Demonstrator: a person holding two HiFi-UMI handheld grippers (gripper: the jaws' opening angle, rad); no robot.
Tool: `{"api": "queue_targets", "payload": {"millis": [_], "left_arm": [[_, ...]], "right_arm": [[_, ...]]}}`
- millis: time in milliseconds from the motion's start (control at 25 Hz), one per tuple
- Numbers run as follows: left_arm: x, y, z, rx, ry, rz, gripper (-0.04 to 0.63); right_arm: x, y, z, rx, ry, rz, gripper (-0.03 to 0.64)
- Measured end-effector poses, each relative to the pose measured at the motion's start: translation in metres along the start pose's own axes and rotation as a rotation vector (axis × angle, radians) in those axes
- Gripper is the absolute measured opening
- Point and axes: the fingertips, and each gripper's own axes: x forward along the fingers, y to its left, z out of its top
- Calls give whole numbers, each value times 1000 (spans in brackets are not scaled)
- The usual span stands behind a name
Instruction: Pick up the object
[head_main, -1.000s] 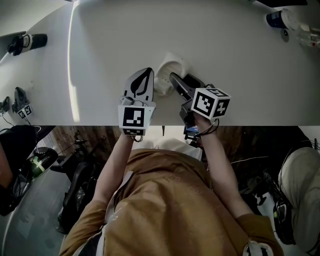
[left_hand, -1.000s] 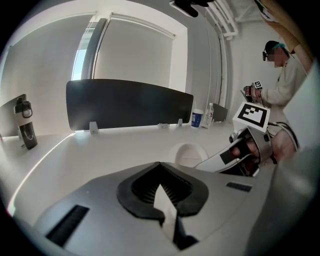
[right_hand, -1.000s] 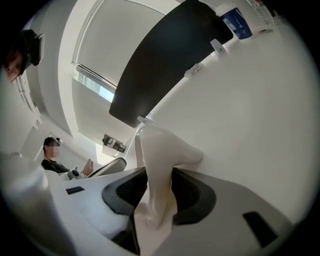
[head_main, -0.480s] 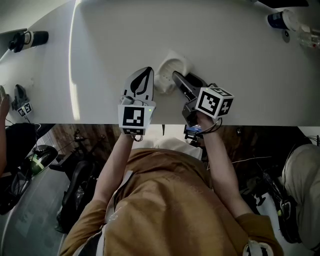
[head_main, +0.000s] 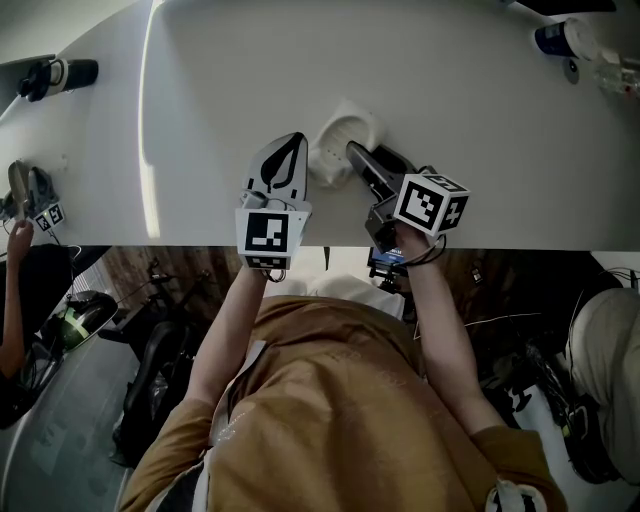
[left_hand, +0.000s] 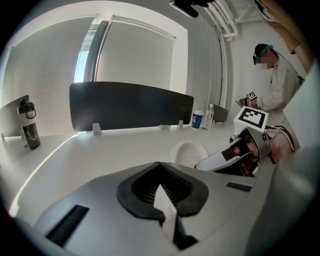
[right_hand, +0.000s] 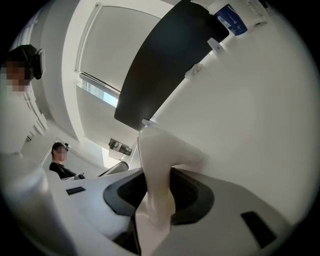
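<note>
A white cup (head_main: 335, 140) stands on the white table (head_main: 480, 140) near its front edge. It also shows in the left gripper view (left_hand: 189, 152) and the right gripper view (right_hand: 159, 155). My right gripper (head_main: 354, 155) reaches in from the right. Its dark pads press on the cup's wall, which fills the gap between them (right_hand: 155, 197). My left gripper (head_main: 288, 145) rests just left of the cup with its jaws together and nothing in them (left_hand: 162, 197). From that side the right gripper (left_hand: 212, 161) touches the cup's right side.
A dark bottle (head_main: 58, 75) lies at the table's far left. A blue and white bottle (head_main: 555, 38) stands at the far right. A black divider panel (left_hand: 130, 105) runs along the far edge. Another person's hand (head_main: 20, 195) holds a device at the left edge.
My right gripper and the cup have shifted slightly to the right. At the left edge, another person's hand has come up to the small device there. The left gripper has stayed put.
</note>
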Motion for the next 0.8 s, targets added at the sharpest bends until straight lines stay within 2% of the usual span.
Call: {"api": "queue_targets", "payload": {"millis": [560,800], "left_arm": [[-13,-2,16,19,-45,17,3],[-23,6,25,53,-59,39,3]], "right_arm": [[-10,19,6,-40,-27,17,138],[-16,32,11,-70,-38,33,138]]}}
